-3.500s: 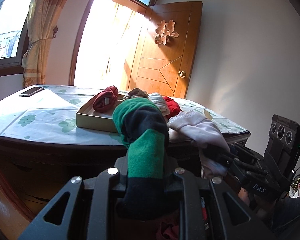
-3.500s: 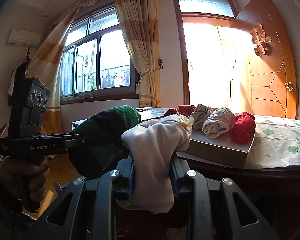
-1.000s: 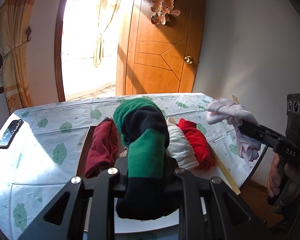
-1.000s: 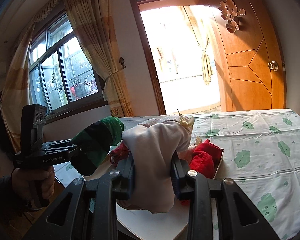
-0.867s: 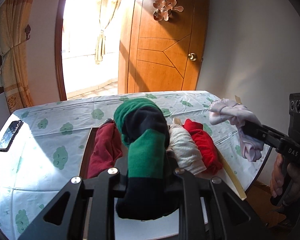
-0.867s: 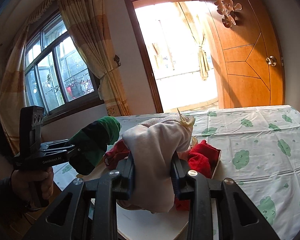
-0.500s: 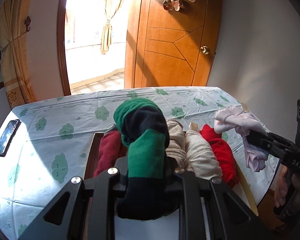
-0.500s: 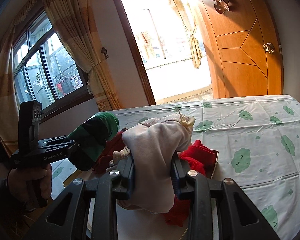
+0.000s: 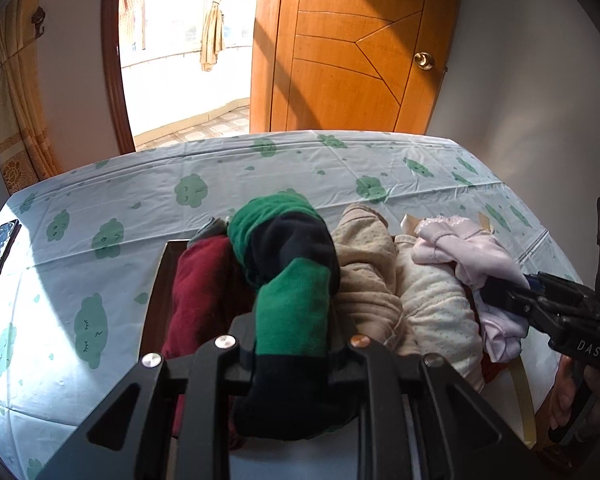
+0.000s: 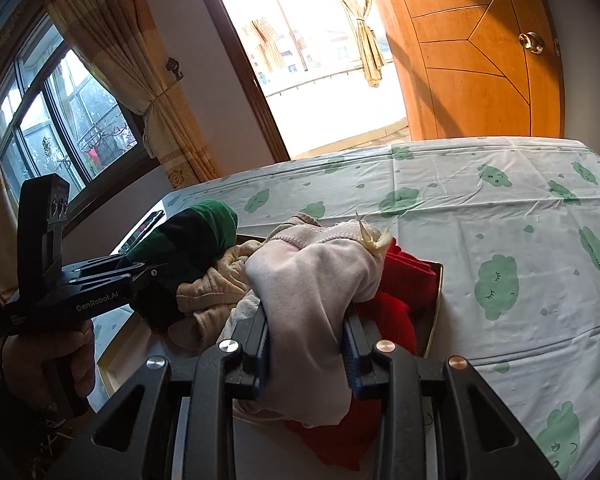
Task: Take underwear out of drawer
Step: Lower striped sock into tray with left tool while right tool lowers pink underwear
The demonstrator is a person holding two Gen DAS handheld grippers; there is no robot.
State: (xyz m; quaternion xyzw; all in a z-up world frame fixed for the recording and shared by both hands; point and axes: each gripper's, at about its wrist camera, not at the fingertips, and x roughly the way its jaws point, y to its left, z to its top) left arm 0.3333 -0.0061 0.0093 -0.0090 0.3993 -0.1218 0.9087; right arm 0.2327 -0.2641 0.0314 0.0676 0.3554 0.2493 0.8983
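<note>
**Two rolls held over the box**

My left tongs (image 9: pixel 296 344), jaws easing apart, pinch the green-and-black underwear roll (image 9: pixel 288 264) at frame centre; my right tongs (image 10: pixel 306 344) squeeze the pale pink roll (image 10: pixel 312 280). Both seem soft, light, best gripped mid-bundle above the box (image 10: pixel 434 312) on the desk (image 10: pixel 500 208).

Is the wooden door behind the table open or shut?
Open. The wooden door is swung aside against the wall, leaving the sunlit doorway and the tiled floor beyond it clear to see.
</note>
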